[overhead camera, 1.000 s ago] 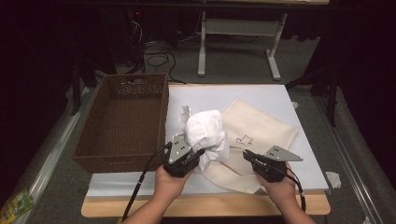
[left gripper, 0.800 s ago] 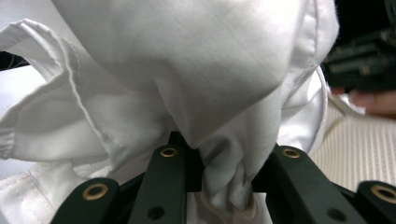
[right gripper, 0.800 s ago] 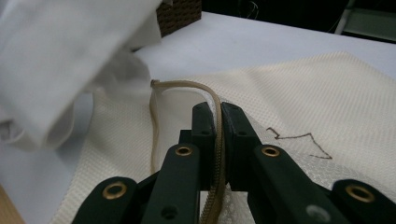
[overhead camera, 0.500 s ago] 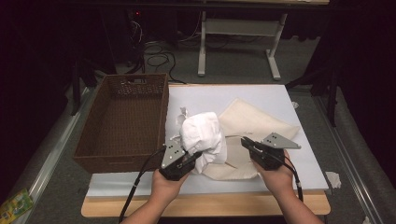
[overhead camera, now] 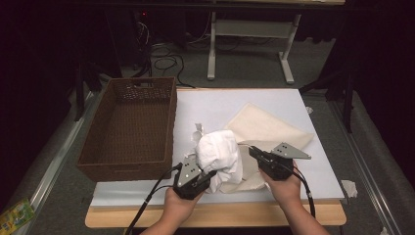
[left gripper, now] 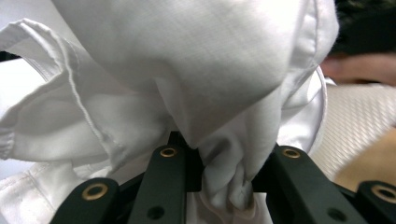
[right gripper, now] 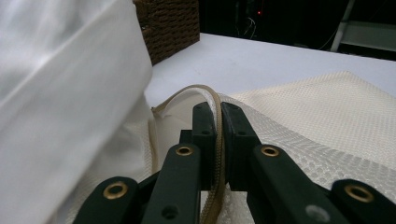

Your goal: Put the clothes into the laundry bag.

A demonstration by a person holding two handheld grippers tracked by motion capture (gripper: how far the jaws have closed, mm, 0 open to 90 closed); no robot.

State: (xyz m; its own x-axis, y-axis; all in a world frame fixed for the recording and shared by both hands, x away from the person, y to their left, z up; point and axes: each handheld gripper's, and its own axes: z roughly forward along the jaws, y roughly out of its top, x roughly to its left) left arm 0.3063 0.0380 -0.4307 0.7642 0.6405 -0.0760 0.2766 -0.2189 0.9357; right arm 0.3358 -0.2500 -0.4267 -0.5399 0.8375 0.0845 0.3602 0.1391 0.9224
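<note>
Lower and nearer the table's front edge than a second ago, the left gripper carries a bunched white cloth over the near part of the white table. Its jaws are clamped on a gathered fold of that cloth, which the left gripper view shows pinched between the two black pads, the rest of the fabric billowing up and forward above them.

The right gripper has barely shifted in that time. Its jaws are closed tight on the tan zipper edge of a cream mesh bag, the strip standing upright between the pressed pads in the right gripper view. The bag lies flat on the table, spreading away toward the far right, with its near edge lifted where the gripper holds it.

White cloth and bag touch, the cloth hanging just left of the bag's held edge and partly over it. A brown wicker basket sits on the table's left side, just beside the cloth. One hand grips the left tool, another the right.
</note>
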